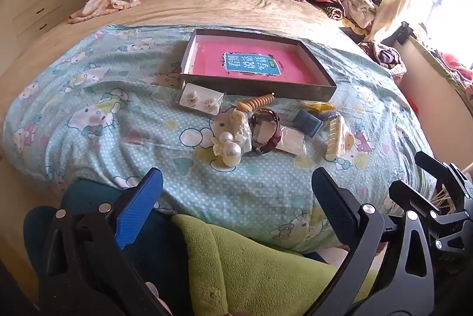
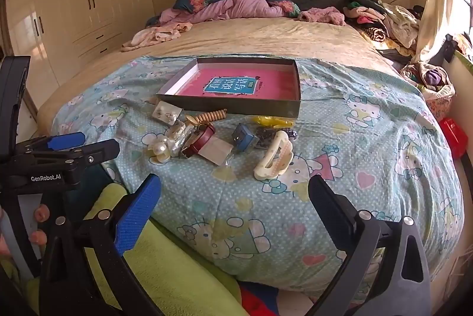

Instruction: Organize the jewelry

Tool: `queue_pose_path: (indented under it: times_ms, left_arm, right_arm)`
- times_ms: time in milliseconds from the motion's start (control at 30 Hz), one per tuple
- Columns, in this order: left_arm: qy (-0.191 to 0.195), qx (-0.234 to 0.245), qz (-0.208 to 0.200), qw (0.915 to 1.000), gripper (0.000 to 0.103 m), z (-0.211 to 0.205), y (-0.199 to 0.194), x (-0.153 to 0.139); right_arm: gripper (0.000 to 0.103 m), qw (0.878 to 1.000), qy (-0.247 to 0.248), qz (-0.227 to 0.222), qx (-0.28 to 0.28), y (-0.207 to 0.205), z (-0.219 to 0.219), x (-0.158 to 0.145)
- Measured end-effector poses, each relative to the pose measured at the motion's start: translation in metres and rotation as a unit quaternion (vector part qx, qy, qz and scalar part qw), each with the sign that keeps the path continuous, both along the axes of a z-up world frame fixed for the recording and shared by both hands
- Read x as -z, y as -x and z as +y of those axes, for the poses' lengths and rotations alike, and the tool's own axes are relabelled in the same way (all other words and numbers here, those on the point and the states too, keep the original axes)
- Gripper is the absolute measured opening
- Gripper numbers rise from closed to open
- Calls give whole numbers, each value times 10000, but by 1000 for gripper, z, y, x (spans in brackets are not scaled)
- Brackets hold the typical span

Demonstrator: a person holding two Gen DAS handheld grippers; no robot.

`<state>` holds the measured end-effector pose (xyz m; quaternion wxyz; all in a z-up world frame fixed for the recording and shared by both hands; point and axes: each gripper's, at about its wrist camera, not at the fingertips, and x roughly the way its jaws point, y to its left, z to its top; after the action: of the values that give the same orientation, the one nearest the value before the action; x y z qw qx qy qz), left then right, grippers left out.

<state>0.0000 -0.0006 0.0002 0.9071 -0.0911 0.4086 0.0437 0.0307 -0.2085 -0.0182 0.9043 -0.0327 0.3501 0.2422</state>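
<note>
A shallow grey box (image 1: 260,87) (image 2: 233,107) with a pink floor lies on the cartoon-cat quilt. In front of it sits a cluster of jewelry: an earring card (image 1: 201,100) (image 2: 167,112), a pearl ornament (image 1: 227,147) (image 2: 159,152), a wooden bead piece (image 1: 258,103) (image 2: 211,116), a dark red bracelet (image 1: 264,127) (image 2: 201,138), a small blue box (image 1: 307,122) (image 2: 244,135) and a cream hair claw (image 1: 335,140) (image 2: 275,159). My left gripper (image 1: 236,189) and right gripper (image 2: 233,195) both hover open, short of the cluster, holding nothing.
The quilt (image 1: 88,115) covers the near end of a bed with a beige sheet (image 1: 221,6). Pillows and clothes pile up at the headboard and far right. Cream wardrobes (image 2: 74,6) line the left wall. Green fleece (image 2: 177,271) lies below the grippers. A red object (image 2: 453,135) sits at right.
</note>
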Motion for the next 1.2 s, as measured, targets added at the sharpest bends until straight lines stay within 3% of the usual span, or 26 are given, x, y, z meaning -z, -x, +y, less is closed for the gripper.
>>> queue_pose_path:
  times_ms: [1200]
  left_arm:
    - [-45,2,-82,10000,94,1,1,-3]
  right_arm:
    - [99,10000,-23,7,-9,0,3,0]
